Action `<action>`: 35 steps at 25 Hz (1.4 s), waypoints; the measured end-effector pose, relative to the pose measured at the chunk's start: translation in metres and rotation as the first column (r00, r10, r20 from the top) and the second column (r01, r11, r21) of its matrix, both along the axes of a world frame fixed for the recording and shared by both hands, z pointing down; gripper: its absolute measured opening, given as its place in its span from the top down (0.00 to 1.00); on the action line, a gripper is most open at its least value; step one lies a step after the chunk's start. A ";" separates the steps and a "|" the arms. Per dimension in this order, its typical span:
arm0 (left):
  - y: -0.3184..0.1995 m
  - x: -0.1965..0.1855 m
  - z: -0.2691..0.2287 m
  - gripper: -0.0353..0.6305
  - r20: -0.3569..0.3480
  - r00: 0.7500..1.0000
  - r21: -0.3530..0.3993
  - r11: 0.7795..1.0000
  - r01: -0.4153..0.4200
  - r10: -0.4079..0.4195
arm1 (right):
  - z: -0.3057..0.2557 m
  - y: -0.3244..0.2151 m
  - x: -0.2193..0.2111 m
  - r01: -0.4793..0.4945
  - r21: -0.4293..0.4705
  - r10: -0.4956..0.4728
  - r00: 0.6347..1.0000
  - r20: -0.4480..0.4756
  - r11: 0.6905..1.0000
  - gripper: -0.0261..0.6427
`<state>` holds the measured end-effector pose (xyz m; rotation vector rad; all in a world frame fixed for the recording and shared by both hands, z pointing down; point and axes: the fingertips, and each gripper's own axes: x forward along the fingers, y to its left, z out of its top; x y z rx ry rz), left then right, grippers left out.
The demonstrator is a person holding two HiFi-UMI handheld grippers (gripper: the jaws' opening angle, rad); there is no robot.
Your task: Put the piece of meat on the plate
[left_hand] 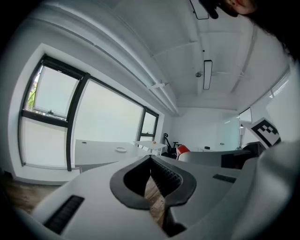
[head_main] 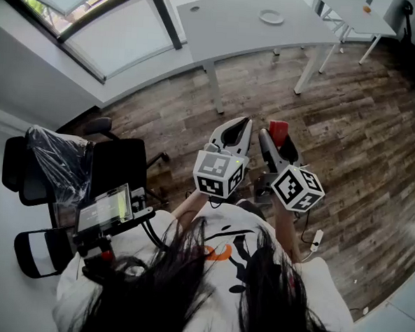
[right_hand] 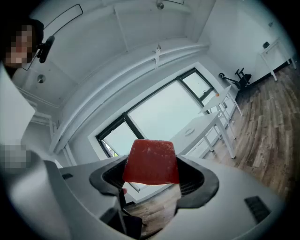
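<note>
The piece of meat (head_main: 278, 127) is a red block, held in the air in front of my body by my right gripper (head_main: 277, 133). In the right gripper view the meat (right_hand: 151, 161) fills the space between the dark pads (right_hand: 194, 180), which press on its sides. My left gripper (head_main: 242, 123) hangs just left of it, its jaws shut with their tips touching (left_hand: 150, 158) and nothing between them. The white plate (head_main: 271, 17) lies on a grey table (head_main: 223, 26) far ahead across the wooden floor. The plate shows small in both gripper views (left_hand: 121, 149) (right_hand: 189, 131).
A black office chair (head_main: 88, 165) and a device with a screen (head_main: 105, 208) are at my left. A second white table (head_main: 357, 9) carrying a small orange thing (head_main: 366, 8) stands at the far right. A cable plug (head_main: 317, 237) lies on the floor.
</note>
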<state>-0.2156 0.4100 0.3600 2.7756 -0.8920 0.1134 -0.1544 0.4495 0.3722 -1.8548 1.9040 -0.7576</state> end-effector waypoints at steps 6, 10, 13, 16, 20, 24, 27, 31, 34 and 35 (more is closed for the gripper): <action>-0.003 -0.003 0.001 0.94 -0.003 1.000 -0.007 1.000 0.011 -0.011 | 0.001 -0.001 0.000 -0.003 0.002 0.002 1.000 0.015 1.000 0.49; -0.003 -0.003 0.001 0.94 -0.005 1.000 -0.009 1.000 0.011 -0.011 | -0.001 -0.002 0.000 0.000 0.008 0.000 1.000 0.016 1.000 0.49; -0.003 -0.002 0.002 0.94 0.001 1.000 -0.010 1.000 0.009 -0.009 | 0.000 -0.002 0.001 0.000 0.002 0.000 1.000 0.018 1.000 0.49; -0.003 -0.002 0.003 0.94 0.004 1.000 -0.007 1.000 0.008 -0.008 | 0.001 -0.001 0.001 0.000 -0.004 0.000 1.000 0.015 1.000 0.49; -0.003 -0.003 0.005 0.94 0.007 1.000 -0.007 1.000 0.009 -0.009 | 0.002 -0.002 0.000 0.003 -0.006 -0.003 1.000 0.013 1.000 0.50; -0.001 -0.001 0.006 0.94 0.012 1.000 -0.005 1.000 0.010 -0.010 | 0.004 0.000 0.001 0.005 -0.010 -0.005 1.000 0.011 1.000 0.49; 0.009 0.008 0.011 0.94 0.017 1.000 -0.002 1.000 0.013 -0.013 | 0.009 0.011 0.011 0.008 -0.008 -0.008 1.000 0.014 1.000 0.49; 0.017 0.011 0.017 0.94 0.027 1.000 -0.005 1.000 0.009 -0.009 | 0.016 0.017 0.016 0.005 -0.015 -0.004 1.000 0.014 1.000 0.49; 0.013 0.012 0.020 0.94 0.035 0.999 -0.011 1.000 0.009 -0.009 | 0.019 0.013 0.018 0.003 -0.020 -0.003 1.000 0.019 1.000 0.49; 0.011 0.013 0.021 0.94 0.036 0.999 -0.013 1.000 0.012 -0.012 | 0.019 0.011 0.019 0.004 -0.021 -0.004 1.000 0.020 1.000 0.49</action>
